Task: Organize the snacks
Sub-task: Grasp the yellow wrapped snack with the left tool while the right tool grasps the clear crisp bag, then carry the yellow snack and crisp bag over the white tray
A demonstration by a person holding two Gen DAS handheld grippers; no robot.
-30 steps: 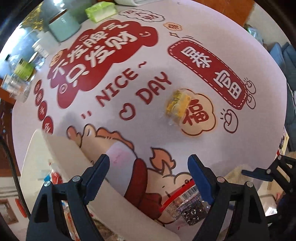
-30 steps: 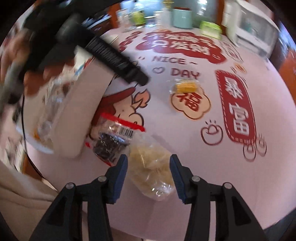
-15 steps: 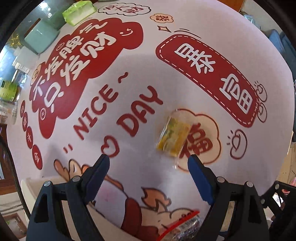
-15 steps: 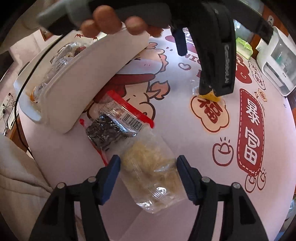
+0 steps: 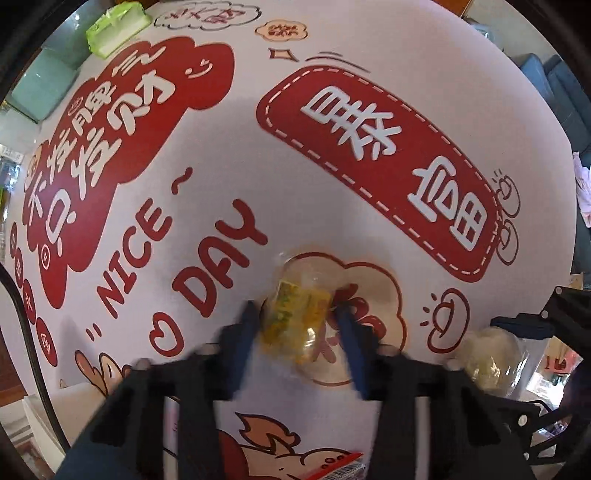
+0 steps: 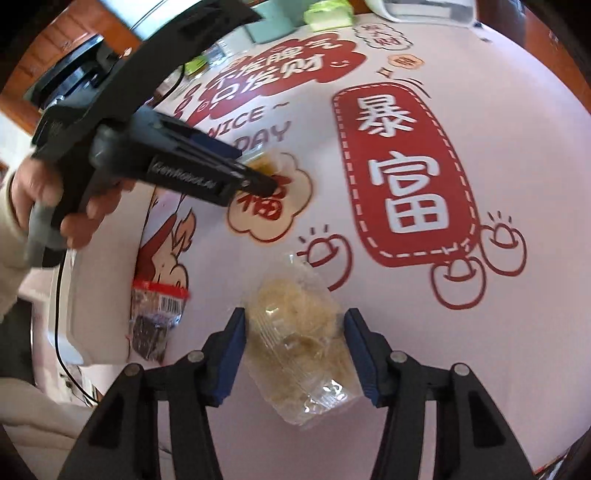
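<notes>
A yellow snack in clear wrap (image 5: pixel 295 321) lies on the printed tablecloth (image 5: pixel 332 166). My left gripper (image 5: pixel 297 328) is open, its blurred fingers on either side of that snack; it also shows in the right wrist view (image 6: pixel 258 181) over the snack. A clear packet of pale flaky snack (image 6: pixel 295 332) lies between the open fingers of my right gripper (image 6: pixel 295 332); the packet shows at the right edge of the left wrist view (image 5: pixel 487 354). A red-topped packet of dark snack (image 6: pixel 155 317) lies left of it.
A white tray (image 6: pixel 92 314) stands at the left by the dark packet. A green pack (image 5: pixel 114 27) and a teal box (image 5: pixel 40 85) sit at the table's far side. A white appliance (image 6: pixel 417 9) stands at the far edge.
My left gripper moved forward and down onto the yellow snack and narrowed around it. My right gripper moved forward so the pale packet lies deeper between its fingers.
</notes>
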